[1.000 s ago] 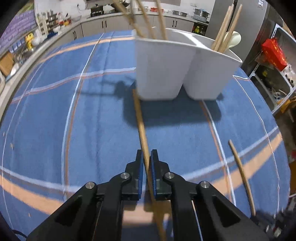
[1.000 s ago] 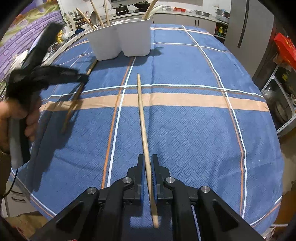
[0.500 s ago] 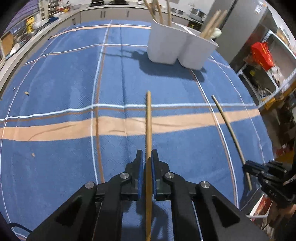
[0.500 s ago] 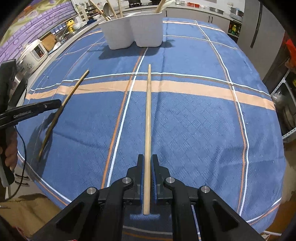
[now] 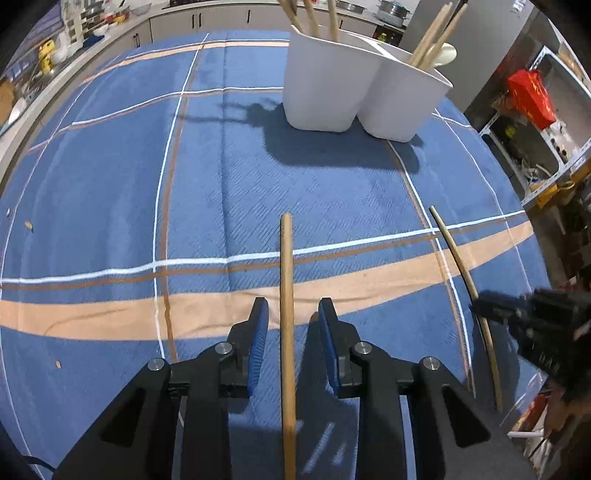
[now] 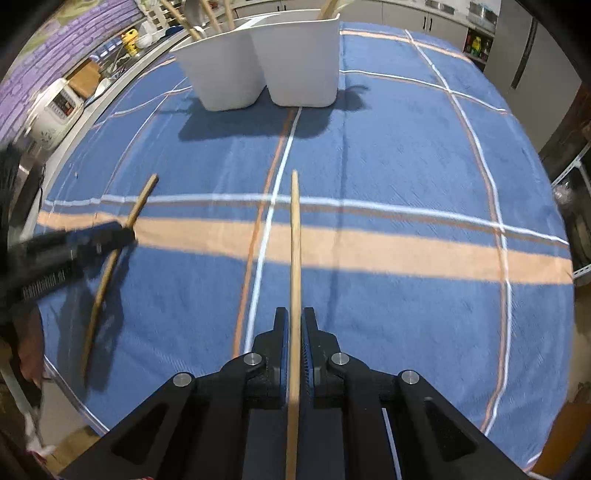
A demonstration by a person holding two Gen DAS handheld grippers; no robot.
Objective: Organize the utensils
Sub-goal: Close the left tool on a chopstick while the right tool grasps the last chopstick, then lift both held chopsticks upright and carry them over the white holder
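Wooden and pale, a long stick [image 5: 287,332] runs up the middle of the left wrist view, between the jaws of the left gripper [image 5: 289,321]. Those jaws have just been opening, and their blue pads [image 5: 258,345] now stand clear of the stick on both sides, a gap showing at each. Whether the stick rests on the cloth cannot be told.

On the right, the right gripper [image 6: 294,332] has its jaws closed narrowly on a second wooden stick [image 6: 294,266], which passes straight between the pads and points forward over the tabletop [image 6: 406,177]. In the left wrist view this same gripper appears as a blurred black shape at the right edge, with its thin stick curving up across the cloth.

Under both tools lies a blue tablecloth [image 5: 110,177] with white, brown and peach stripes; a broad peach band crosses just beyond the fingertips in each view.

Farther off, near the far side of the tabletop, stands a white two-compartment holder [image 5: 354,88]. Several wooden handles [image 5: 432,37] rise upright or leaning from both compartments. Its dark shadow spreads on the cloth in front of it.

Behind the tabletop runs a kitchen counter [image 5: 110,29] with cabinets.
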